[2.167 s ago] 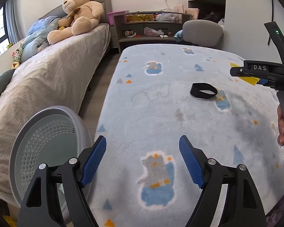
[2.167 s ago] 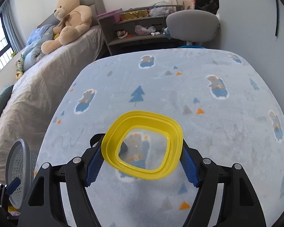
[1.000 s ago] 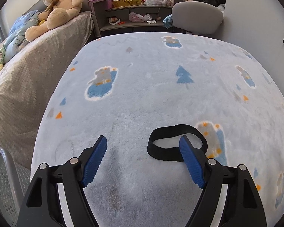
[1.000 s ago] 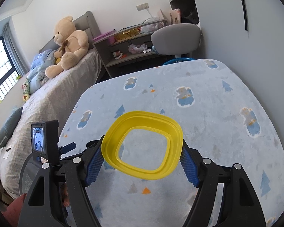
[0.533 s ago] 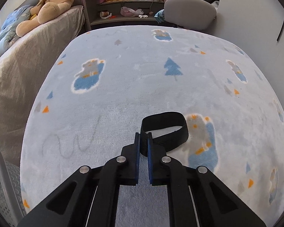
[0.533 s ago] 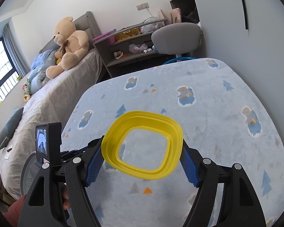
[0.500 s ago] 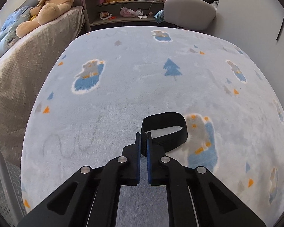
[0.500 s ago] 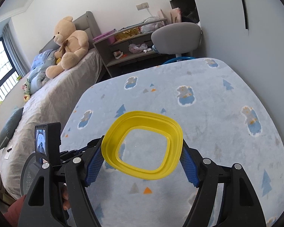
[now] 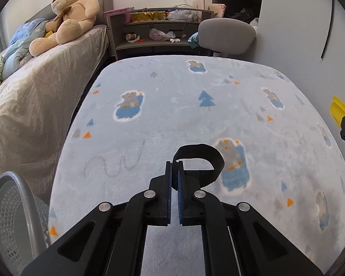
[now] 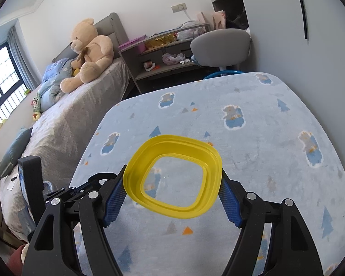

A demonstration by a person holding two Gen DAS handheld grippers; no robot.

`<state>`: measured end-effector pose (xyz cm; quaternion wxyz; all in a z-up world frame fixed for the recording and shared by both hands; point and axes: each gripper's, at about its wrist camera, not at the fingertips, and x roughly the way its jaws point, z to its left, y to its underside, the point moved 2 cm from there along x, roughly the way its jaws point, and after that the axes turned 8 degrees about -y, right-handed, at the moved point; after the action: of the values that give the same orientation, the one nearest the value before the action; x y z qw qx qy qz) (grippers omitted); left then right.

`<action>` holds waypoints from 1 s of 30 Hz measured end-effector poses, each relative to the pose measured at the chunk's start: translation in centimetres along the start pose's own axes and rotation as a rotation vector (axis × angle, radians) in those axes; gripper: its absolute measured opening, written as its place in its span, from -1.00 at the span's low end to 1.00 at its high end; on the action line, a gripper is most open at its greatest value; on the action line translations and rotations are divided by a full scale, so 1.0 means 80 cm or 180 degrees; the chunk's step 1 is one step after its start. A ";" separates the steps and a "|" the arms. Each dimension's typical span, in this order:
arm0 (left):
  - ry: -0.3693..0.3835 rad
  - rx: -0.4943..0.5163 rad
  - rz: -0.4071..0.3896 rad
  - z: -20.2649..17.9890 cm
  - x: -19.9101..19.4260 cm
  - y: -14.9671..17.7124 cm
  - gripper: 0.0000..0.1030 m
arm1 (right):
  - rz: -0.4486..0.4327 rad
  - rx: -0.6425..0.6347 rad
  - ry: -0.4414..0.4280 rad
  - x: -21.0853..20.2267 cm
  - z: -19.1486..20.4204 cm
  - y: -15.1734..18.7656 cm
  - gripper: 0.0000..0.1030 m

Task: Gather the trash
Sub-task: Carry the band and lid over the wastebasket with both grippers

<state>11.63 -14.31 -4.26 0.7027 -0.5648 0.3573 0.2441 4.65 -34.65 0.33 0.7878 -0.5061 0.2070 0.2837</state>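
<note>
Black strap loop [image 9: 201, 158] is pinched at its near-left edge by the left gripper [image 9: 175, 172], long axis running left-right above the blue blanket [image 9: 172, 105]. Yellow square frame [image 10: 172, 177] is clamped flat-on across the right gripper [image 10: 172, 197].

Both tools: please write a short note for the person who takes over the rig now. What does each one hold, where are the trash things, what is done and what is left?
Left tool: shut on the black strap loop, pinched at its near edge; most of the loop hangs free beyond the fingers, above the blue blanket.
Right tool: shut on the yellow square ring, held off the blanket by its two sides.
Grey mesh bin: by the blanket's near-left corner, next to the bed.
Done: both pieces are picked up.
Left: carry both to the bin and drop them in. No other trash shows on the blanket.
</note>
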 end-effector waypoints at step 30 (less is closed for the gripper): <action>-0.0705 -0.0648 -0.0330 0.262 -0.143 0.104 -0.91 | 0.0353 -0.0959 -0.0657 0.070 0.269 0.082 0.38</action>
<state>2.98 8.71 1.71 0.6886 -0.6204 0.2213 0.3032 5.39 -11.52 1.08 0.7033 -0.5743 0.1079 0.4049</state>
